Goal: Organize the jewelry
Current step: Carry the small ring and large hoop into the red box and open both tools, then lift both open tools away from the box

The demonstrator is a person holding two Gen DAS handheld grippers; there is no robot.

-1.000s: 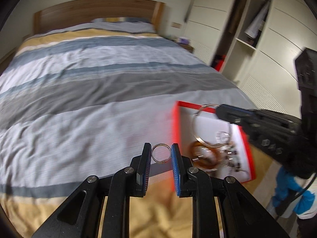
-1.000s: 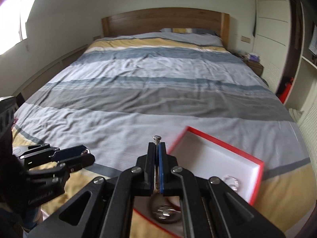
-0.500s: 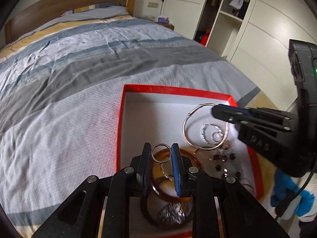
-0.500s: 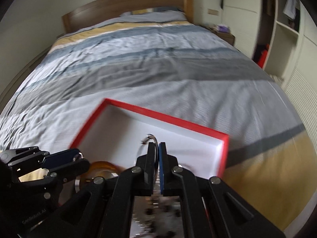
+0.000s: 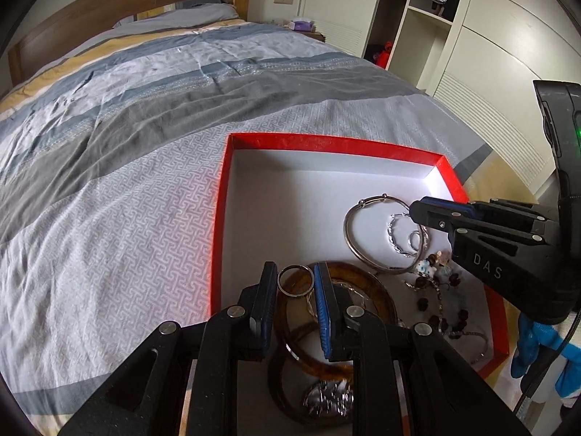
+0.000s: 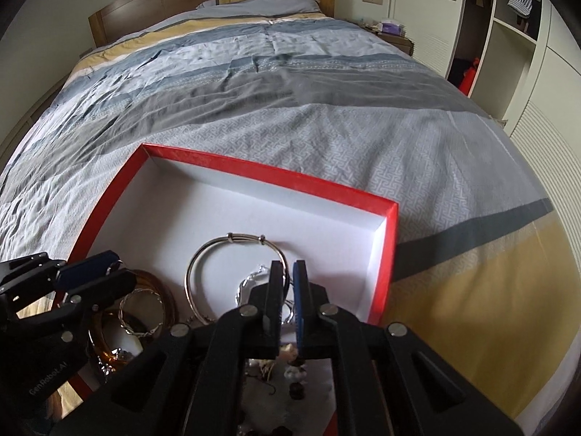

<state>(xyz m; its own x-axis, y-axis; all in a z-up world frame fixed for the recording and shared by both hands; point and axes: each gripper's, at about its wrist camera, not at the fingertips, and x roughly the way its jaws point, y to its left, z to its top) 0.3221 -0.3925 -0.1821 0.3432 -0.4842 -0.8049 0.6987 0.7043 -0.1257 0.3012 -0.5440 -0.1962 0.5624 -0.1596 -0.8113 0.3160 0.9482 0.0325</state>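
Left tool (image 5: 296,283): a small silver metal ring (image 5: 295,280) is clamped between the pads, held over the near-left part of the shallow red-rimmed white cardboard box (image 5: 326,145) on the striped bed (image 5: 109,181); not yet dropped. Already lying in the box: brown amber-like bangles (image 5: 377,287), a large thin silver bangle (image 5: 363,250), a dark bead string (image 5: 439,301). Right tool (image 6: 285,279): jaws narrow and just opening, the silver bangle released beneath them. Judged nearly done; the ring's release is left.

1. The brown bangle (image 5: 377,290) is partly hidden behind the left gripper (image 5: 296,283).
2. The red box (image 6: 390,254) is cut off at six o'clock by the right gripper's body.
3. The beaded strand (image 5: 439,298) cannot be identified clearly.
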